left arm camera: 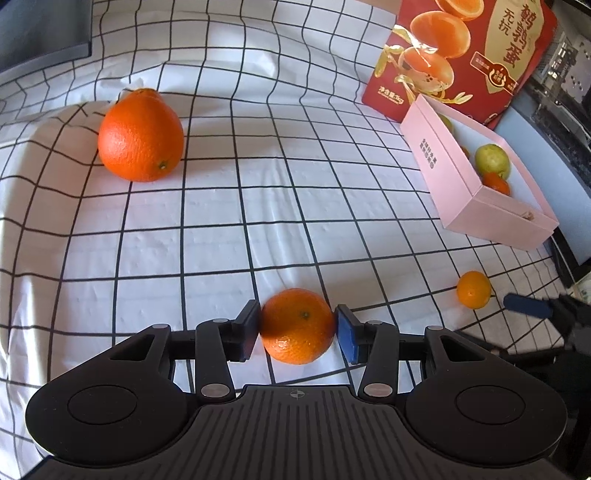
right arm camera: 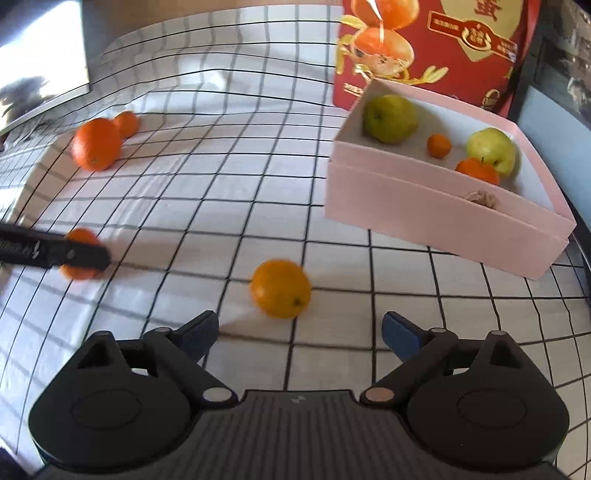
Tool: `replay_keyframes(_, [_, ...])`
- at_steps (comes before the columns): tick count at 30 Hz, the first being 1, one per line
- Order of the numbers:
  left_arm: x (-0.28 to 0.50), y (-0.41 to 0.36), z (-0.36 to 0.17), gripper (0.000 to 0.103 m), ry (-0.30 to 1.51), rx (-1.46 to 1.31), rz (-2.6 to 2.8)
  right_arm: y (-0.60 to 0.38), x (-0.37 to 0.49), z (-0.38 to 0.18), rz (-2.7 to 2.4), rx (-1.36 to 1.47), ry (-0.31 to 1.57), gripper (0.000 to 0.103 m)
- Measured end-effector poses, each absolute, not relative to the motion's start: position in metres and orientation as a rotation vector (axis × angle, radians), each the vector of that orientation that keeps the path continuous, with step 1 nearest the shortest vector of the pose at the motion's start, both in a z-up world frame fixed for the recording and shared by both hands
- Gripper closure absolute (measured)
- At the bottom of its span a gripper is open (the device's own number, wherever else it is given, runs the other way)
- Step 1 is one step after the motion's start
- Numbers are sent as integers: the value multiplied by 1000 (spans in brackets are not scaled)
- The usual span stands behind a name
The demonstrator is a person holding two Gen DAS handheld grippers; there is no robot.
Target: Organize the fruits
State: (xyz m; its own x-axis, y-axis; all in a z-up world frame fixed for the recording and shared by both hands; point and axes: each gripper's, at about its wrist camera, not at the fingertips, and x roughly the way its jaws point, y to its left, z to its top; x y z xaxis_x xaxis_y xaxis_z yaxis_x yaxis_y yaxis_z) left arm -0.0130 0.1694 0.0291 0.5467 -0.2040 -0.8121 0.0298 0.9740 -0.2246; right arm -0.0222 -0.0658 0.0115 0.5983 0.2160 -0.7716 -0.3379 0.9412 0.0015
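Note:
My left gripper (left arm camera: 297, 326) is shut on a mandarin (left arm camera: 297, 325), both pads touching its sides, low over the checked cloth; it also shows in the right wrist view (right arm camera: 79, 254). My right gripper (right arm camera: 299, 332) is open and empty, just short of a yellow-orange mandarin (right arm camera: 280, 288) that lies on the cloth, also in the left wrist view (left arm camera: 473, 289). A large orange (left arm camera: 140, 134) lies far left. The pink box (right arm camera: 436, 218) at right holds two green pears (right arm camera: 389, 118), a mandarin (right arm camera: 477, 170) and a tiny orange fruit (right arm camera: 439, 145).
A red printed carton (left arm camera: 465, 55) stands behind the pink box. A second small orange (right arm camera: 126, 123) sits behind the large orange (right arm camera: 96, 148). A dark monitor (left arm camera: 40, 33) is at the far left corner. The table edge and dark clutter lie to the right.

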Motion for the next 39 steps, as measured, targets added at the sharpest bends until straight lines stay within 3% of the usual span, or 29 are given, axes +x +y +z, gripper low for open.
replay_keyframes(10, [-16,167,30,55,995,-190,-129,-73,-32,17,281,-160,861,9])
replay_keyframes(17, [-17,163,31,55,1009,-161,-123,-70,-12,18,259,-79,892,27])
replay_keyframes(25, [-19,164,31,55,1008,-133,-146,-57,-13,15,279,-118,875,32])
replay_keyframes(31, [-20,168,31,55,1010,-161,-158,-51,-11,18,303,-150,862,54])
replay_keyframes(33, [-20,169,31,55,1011,-161,-167,-48,-12,20,317,-164,860,69])
replay_keyframes(39, [-24,164,30,55,986,-124,-165,-52,-14,21,310,-171,865,70])
